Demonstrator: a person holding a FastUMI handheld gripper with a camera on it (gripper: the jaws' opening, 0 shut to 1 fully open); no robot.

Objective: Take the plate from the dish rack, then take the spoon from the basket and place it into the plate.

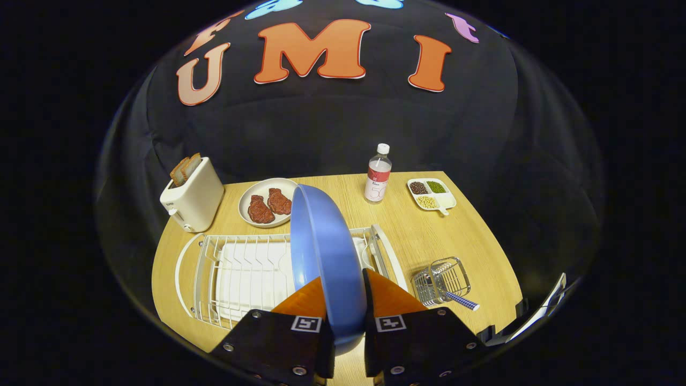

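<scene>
A wooden table (471, 236) seen from a camera riding on a handheld gripper (345, 287), whose two fingers are clamped on the rim of a blue plate (327, 252), one finger on each face. The plate stands on edge, rising up and away from the fingers, and appears lifted above the white wire dish rack (236, 273), which is the landmark for everything else here. The rack lies just beyond the fingers, its slots bare apart from the plate held over its right end. To the right of the rack, near but not touching it, a small wire basket (442, 279) holds a spoon (461, 301) whose checked handle sticks out towards the viewer. Behind the rack sit a cream toaster (194, 198) with bread in it, a dish of meat (266, 202), a water bottle (378, 174) and a divided tray of beans (431, 194) (none of these belongs to the task). The first step, taking the plate from the rack, looks nearly done. The next move probably calls for laying the plate flat on bare table, releasing it, then reaching right of the rack for the spoon handle.
</scene>
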